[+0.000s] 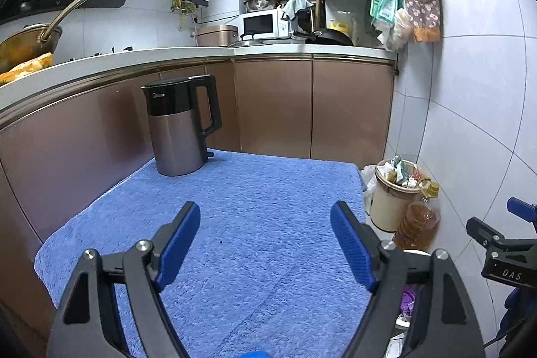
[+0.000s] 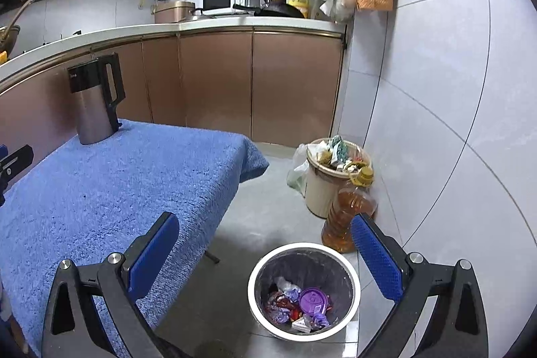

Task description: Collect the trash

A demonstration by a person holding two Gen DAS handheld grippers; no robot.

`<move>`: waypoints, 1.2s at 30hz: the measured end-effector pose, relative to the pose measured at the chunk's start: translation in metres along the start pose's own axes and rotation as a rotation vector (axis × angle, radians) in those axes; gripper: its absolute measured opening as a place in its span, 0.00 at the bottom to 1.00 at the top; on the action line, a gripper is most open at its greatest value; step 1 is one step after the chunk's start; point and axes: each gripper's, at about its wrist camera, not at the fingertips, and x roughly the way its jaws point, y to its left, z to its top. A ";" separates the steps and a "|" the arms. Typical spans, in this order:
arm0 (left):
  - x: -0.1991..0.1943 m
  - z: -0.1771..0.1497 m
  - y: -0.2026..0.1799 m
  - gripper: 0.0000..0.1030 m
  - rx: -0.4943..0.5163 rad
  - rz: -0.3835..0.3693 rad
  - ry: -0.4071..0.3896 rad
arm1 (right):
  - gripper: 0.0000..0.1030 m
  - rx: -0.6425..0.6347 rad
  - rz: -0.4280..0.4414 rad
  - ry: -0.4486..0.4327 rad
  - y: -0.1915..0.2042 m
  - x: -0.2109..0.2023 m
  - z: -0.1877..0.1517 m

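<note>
A small white-rimmed waste bin (image 2: 303, 291) stands on the floor beside the table, holding a purple lid (image 2: 312, 299) and crumpled wrappers (image 2: 283, 304). My right gripper (image 2: 265, 225) hangs above and in front of that bin, open wide, with nothing between its blue pads. My left gripper (image 1: 265, 213) is over the blue towel (image 1: 235, 223) on the table, open and empty as well. In the left wrist view only a sliver of the bin (image 1: 407, 301) shows behind the right finger, and part of the right gripper (image 1: 503, 244) appears at the far right edge.
A grey and black electric kettle (image 1: 183, 123) stands at the towel's far corner. On the floor by the tiled wall sit a full cream bin (image 2: 330, 176) and a bottle of amber oil (image 2: 349, 213). Brown cabinets (image 1: 312, 109) and a white counter run behind.
</note>
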 end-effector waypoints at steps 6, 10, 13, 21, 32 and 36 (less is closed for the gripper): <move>-0.007 -0.002 0.004 0.77 -0.006 0.006 -0.007 | 1.00 -0.015 -0.003 -0.032 0.004 -0.010 0.001; -0.011 -0.004 0.005 0.77 -0.006 0.011 -0.009 | 1.00 -0.015 0.001 -0.043 0.005 -0.014 0.000; -0.011 -0.004 0.007 0.77 -0.005 0.015 -0.009 | 1.00 -0.017 0.003 -0.046 0.005 -0.015 0.000; -0.009 -0.007 0.008 0.77 0.000 0.022 -0.007 | 1.00 -0.008 0.005 -0.044 0.001 -0.014 0.000; -0.002 -0.012 0.013 0.77 -0.001 0.035 0.002 | 1.00 0.000 0.000 -0.049 -0.001 -0.010 -0.002; 0.000 -0.014 0.013 0.77 0.003 0.038 0.007 | 1.00 0.001 0.001 -0.044 -0.001 -0.008 -0.002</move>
